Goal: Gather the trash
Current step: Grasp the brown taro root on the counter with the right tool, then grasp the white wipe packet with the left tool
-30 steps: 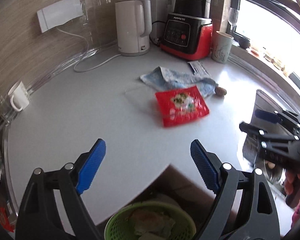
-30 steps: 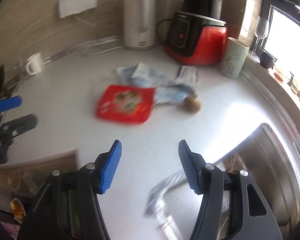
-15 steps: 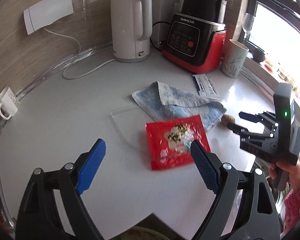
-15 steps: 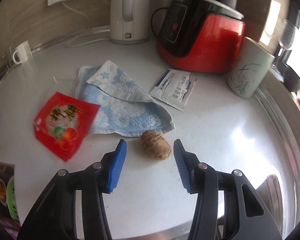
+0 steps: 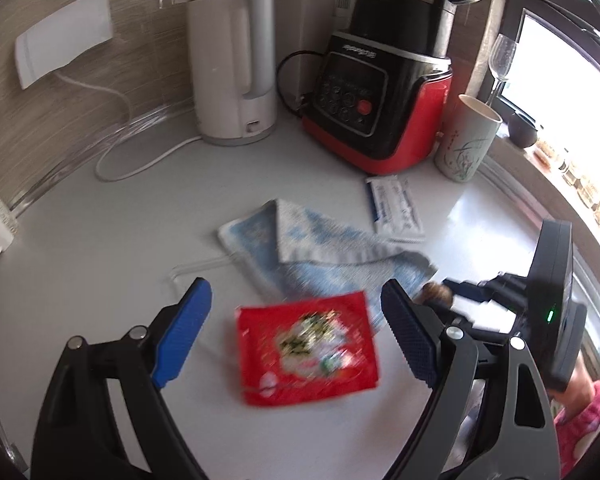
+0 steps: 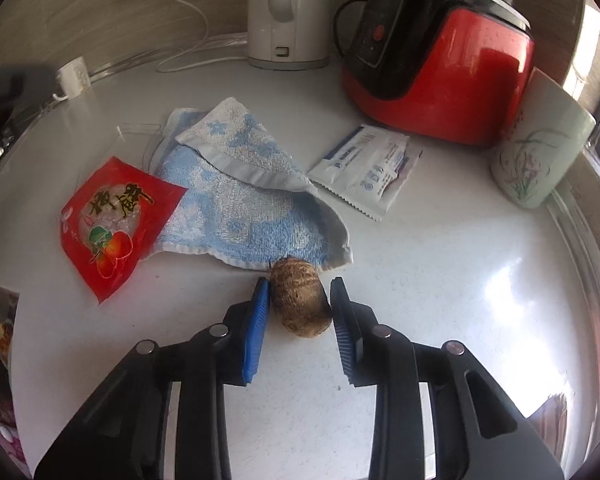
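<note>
Right gripper point(image 6: 300, 312) brackets the brown root point(image 6: 299, 303), jaws apart, barely clear. Squeeze at its middle; it may roll. Left gripper point(image 5: 296, 340), jaws wide, over red packet point(image 5: 306, 346).

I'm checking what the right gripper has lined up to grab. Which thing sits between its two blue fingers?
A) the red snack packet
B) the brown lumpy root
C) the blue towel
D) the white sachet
B: the brown lumpy root lies between the pads of the right gripper, at the edge of the blue towel.
</note>
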`<state>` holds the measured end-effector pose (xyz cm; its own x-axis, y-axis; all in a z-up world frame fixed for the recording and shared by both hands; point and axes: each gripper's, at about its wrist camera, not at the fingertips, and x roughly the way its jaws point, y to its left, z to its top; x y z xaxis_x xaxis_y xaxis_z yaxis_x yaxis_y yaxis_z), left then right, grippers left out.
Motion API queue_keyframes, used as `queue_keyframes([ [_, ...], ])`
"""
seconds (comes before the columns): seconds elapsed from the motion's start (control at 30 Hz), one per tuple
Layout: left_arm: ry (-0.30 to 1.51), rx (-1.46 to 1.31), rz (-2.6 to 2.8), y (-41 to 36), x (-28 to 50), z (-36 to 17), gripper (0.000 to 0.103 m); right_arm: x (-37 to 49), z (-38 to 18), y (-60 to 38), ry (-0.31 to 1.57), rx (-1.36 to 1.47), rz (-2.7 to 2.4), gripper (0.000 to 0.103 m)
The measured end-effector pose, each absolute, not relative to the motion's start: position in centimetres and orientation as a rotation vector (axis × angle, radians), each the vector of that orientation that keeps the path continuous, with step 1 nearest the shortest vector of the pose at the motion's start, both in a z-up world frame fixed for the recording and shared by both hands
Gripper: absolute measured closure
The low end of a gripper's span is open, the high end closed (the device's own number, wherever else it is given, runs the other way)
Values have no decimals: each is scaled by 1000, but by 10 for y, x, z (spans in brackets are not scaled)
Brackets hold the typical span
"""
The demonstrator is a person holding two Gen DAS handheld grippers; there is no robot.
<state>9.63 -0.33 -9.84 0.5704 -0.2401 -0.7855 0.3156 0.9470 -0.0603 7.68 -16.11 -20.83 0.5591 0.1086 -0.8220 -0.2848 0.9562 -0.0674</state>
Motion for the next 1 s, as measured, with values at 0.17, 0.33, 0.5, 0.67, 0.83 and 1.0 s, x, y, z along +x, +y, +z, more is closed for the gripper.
queue_keyframes([
  [0.17,917,94,-362,-42,118,-99,20,73,-205,-170,936,-170,240,72],
  [0.33,976,69,-394,-88,146,-113,19,59,-190,-195,905,-110,187,72],
  [0.5,1011,51,-411,-131,173,-131,13,41,-185,-218,907,-74,137,72],
  [0.67,1051,124,-423,-175,197,-159,13,30,-187,-234,902,-48,126,72],
  [0.83,1092,147,-391,-192,214,-183,13,27,-187,-251,878,15,120,72],
  [1.0,1105,200,-364,-201,220,-197,13,25,-187,-256,860,33,136,72],
])
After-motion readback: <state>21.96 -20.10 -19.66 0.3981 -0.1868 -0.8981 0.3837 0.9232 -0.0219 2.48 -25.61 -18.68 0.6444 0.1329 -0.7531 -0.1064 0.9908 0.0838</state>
